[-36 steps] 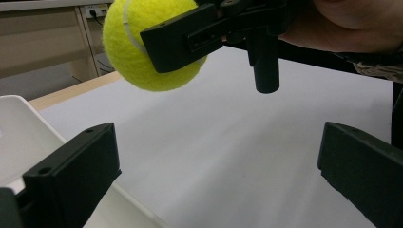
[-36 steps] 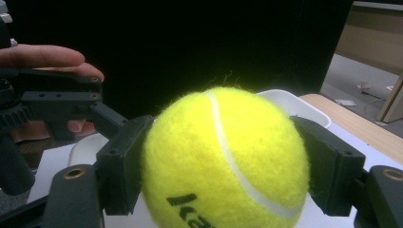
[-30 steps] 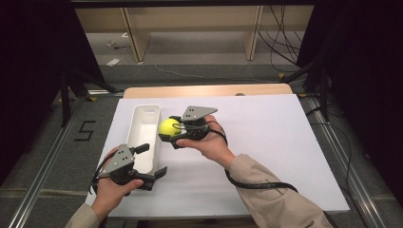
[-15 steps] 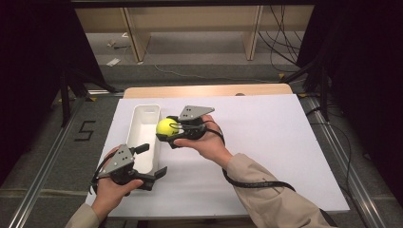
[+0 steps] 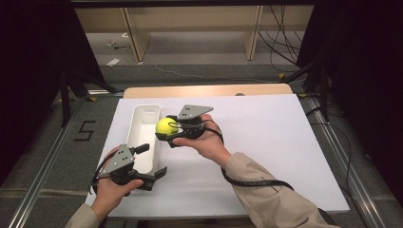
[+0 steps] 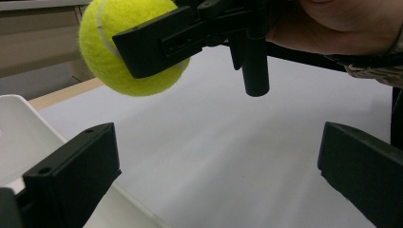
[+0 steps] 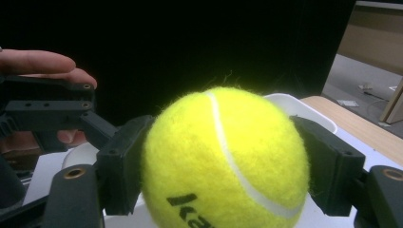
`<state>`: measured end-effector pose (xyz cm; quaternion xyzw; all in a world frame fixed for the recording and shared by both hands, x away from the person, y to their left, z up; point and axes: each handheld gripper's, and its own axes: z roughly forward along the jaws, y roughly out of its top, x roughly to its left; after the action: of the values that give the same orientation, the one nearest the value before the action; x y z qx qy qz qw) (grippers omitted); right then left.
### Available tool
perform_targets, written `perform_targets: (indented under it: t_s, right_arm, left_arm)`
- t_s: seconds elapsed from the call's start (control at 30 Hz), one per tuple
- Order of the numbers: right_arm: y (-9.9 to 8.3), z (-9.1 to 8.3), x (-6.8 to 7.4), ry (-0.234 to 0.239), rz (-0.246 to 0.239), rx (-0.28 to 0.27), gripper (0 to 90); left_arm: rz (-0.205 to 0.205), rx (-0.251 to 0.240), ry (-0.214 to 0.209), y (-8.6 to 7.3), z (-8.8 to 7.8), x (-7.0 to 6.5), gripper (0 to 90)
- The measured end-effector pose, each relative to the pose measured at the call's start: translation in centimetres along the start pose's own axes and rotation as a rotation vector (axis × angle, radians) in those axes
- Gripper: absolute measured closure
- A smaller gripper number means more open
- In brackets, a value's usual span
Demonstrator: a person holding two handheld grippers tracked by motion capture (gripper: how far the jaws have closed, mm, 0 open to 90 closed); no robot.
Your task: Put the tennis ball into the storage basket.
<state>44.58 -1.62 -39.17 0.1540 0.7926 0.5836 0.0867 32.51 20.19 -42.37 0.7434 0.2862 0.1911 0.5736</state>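
A white sheet (image 5: pixel 266 142) covers the wooden table (image 5: pixel 204 90) amid dark curtains. The right gripper (image 5: pixel 167 130) pinches a fuzzy yellow tennis ball (image 5: pixel 166 126) beside the white plastic bin (image 5: pixel 142 128), left of centre; the left gripper (image 5: pixel 152 159), spread, straddles the bin's near end.

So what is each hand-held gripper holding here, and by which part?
The right hand-held gripper clamps the fuzzy yellow tennis ball across its sides. The left hand-held gripper straddles the near wall of the white plastic oblong bin, jaws open, gripping nothing.

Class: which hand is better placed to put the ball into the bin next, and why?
Right. The right tongs already grip the ball beside the bin. The left tongs stand open, straddling the bin's near wall.
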Motion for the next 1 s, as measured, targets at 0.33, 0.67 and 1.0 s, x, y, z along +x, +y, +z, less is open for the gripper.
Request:
perform_targets:
  t_s: [0.33,0.67,1.0]
  right_arm:
    - [0.3,0.4,-0.2,-0.001,0.001,0.005,26.6]
    - [0.6,1.0,-0.3,-0.004,0.002,0.005,26.6]
    - [0.9,1.3,-0.6,-0.007,0.0,0.007,26.6]
  left_arm:
    - [-0.006,-0.002,-0.015,0.0,0.0,-0.1,0.0]
    - [-0.006,-0.006,-0.013,0.0,0.0,-0.1,0.0]
    - [0.005,-0.009,-0.001,0.0,0.0,0.0,0.0]
